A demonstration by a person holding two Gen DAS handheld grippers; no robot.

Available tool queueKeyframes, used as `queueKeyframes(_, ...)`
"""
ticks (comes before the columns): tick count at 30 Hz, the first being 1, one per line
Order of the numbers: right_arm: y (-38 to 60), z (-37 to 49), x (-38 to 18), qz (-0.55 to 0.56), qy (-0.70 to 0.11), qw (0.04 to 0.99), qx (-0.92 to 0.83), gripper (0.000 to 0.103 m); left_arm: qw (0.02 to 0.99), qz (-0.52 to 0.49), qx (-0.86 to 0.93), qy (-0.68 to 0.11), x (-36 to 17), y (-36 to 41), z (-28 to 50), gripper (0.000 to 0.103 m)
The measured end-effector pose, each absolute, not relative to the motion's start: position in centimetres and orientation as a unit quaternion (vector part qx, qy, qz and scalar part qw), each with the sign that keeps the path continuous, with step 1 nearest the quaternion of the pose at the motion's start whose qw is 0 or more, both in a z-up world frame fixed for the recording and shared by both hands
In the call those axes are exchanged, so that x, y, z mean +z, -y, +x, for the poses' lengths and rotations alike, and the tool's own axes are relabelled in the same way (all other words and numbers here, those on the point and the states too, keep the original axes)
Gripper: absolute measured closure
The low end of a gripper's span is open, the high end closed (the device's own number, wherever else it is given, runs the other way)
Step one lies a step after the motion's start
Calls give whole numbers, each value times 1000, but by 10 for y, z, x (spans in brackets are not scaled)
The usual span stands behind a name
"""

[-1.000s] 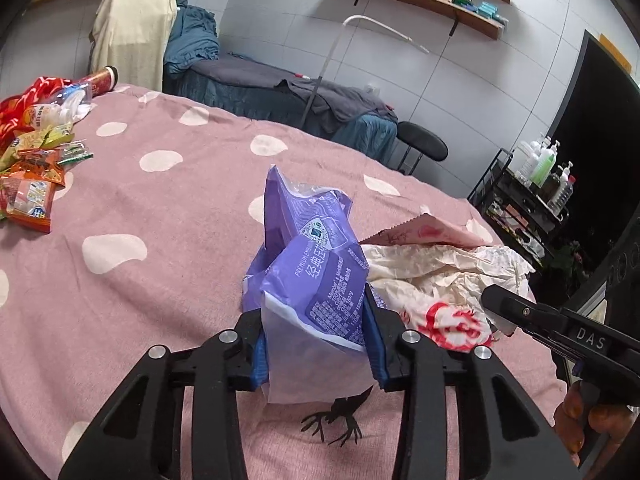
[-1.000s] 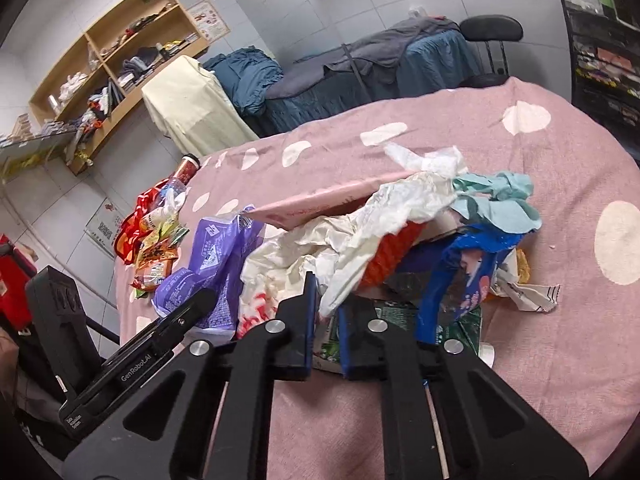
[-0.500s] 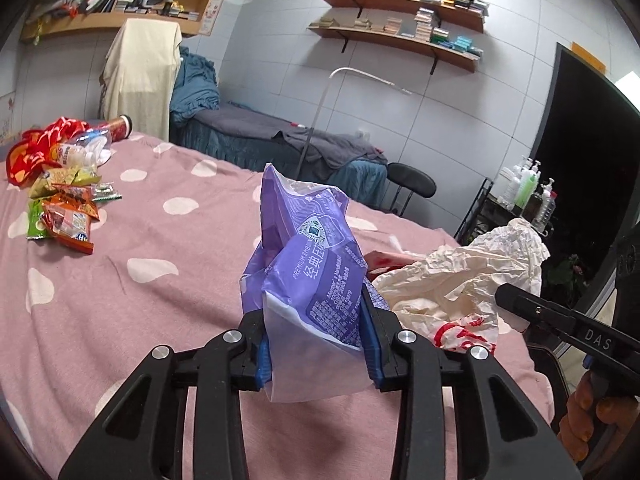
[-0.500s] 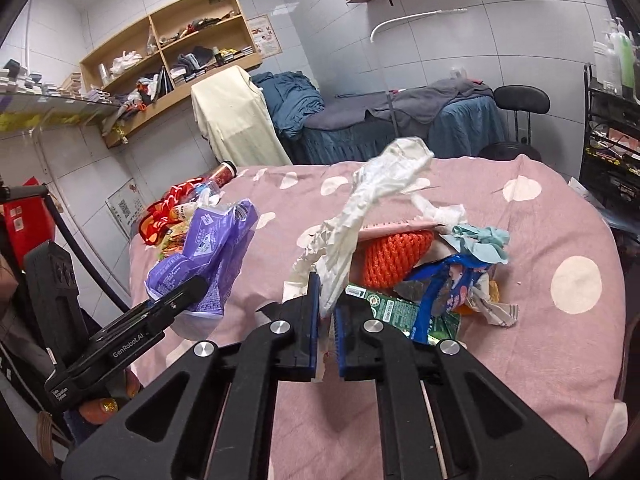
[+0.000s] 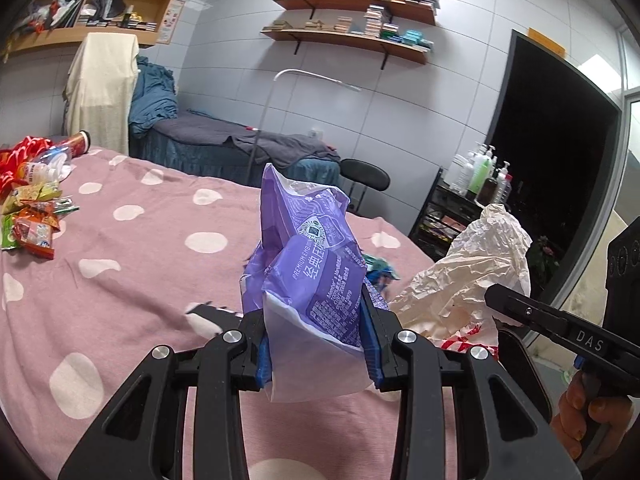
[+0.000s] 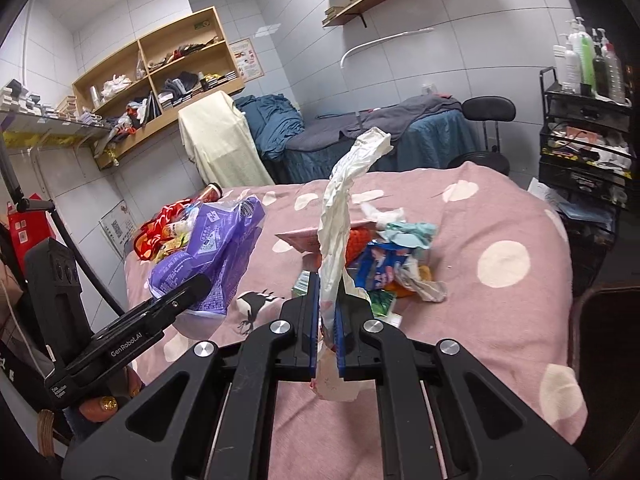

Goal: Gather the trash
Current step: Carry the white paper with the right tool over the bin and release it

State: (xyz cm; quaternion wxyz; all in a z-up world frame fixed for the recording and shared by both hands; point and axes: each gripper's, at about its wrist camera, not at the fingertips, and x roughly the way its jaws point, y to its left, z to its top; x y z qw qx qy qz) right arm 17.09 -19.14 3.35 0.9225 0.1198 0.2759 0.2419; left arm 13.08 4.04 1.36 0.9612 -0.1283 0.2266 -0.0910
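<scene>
My left gripper [image 5: 316, 344] is shut on a purple plastic wrapper [image 5: 316, 272] and holds it upright above the pink dotted tablecloth [image 5: 140, 264]. The wrapper also shows in the right wrist view [image 6: 216, 256]. My right gripper [image 6: 328, 320] is shut on a crumpled white plastic bag [image 6: 340, 216], lifted clear of the table; the bag also shows in the left wrist view [image 5: 468, 280]. A pile of mixed trash wrappers [image 6: 396, 264] lies on the cloth beyond my right gripper.
A heap of snack packets and a bottle [image 5: 32, 208] lies at the table's far left, also in the right wrist view [image 6: 172, 228]. A black stool [image 6: 488, 112], a bed [image 5: 224, 144] and a black trolley with bottles [image 6: 584, 128] stand behind the table.
Both grippers have risen from the table with their loads. The white bag has been pulled up out of the trash pile and now hangs stretched upright.
</scene>
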Motion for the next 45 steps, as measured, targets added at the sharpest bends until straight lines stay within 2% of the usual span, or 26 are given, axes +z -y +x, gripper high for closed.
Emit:
queueKeyframes(19, 311, 122, 25, 155, -258, 948, 104, 95, 948, -93, -193, -236, 11, 50, 120, 68)
queueKeyframes(30, 385, 107, 6, 152, -258, 953, -38, 95, 930, -63, -256, -257, 2, 108, 122, 68)
queueKeyframes(38, 425, 116, -25, 104, -292, 940, -141, 95, 917, -38, -290, -272, -6, 145, 128, 67)
queueKeyframes(45, 426, 124, -66, 71, -347, 921, -160, 95, 905, -31, -308, -291, -14, 169, 133, 68)
